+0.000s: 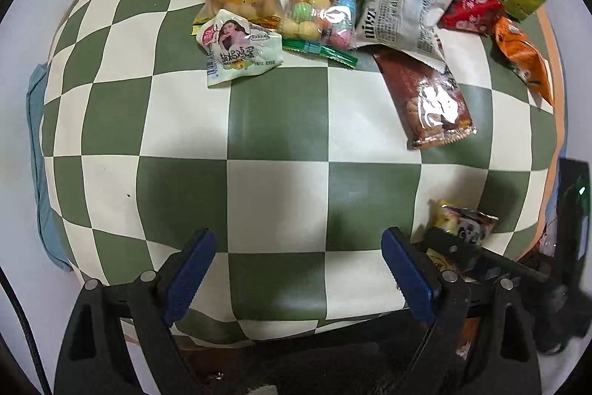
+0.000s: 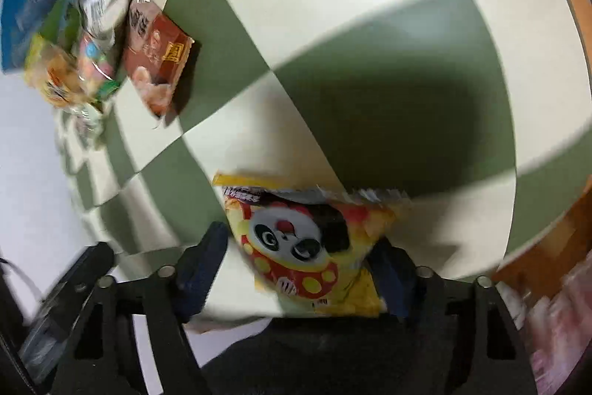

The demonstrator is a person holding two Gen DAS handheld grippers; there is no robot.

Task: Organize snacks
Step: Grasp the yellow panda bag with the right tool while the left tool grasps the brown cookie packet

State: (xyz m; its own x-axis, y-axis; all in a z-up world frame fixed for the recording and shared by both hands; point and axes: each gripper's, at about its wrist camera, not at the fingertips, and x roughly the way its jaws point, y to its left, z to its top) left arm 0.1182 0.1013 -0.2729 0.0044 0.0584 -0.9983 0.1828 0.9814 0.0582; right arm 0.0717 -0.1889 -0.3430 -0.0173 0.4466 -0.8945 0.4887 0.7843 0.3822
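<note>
Left wrist view: the left gripper (image 1: 298, 271) is held wide and empty over the green-and-white checked cloth (image 1: 277, 121); bare cloth lies ahead, with the row of crinkly snack packets (image 1: 322, 13) far beyond.

Right wrist view: a yellow plastic panda-printed snack packet (image 2: 307, 239) sits between the jaws of the right gripper (image 2: 299, 265), half-closed. Contact cannot be told through blur. Judged light, soft, slippery; best pinched mid-body.

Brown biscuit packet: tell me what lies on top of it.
The brown biscuit packet has the white-grey packet lying across its upper end. That end is covered, so nothing there can be read; the rest lies bare on the checkered cloth.
</note>
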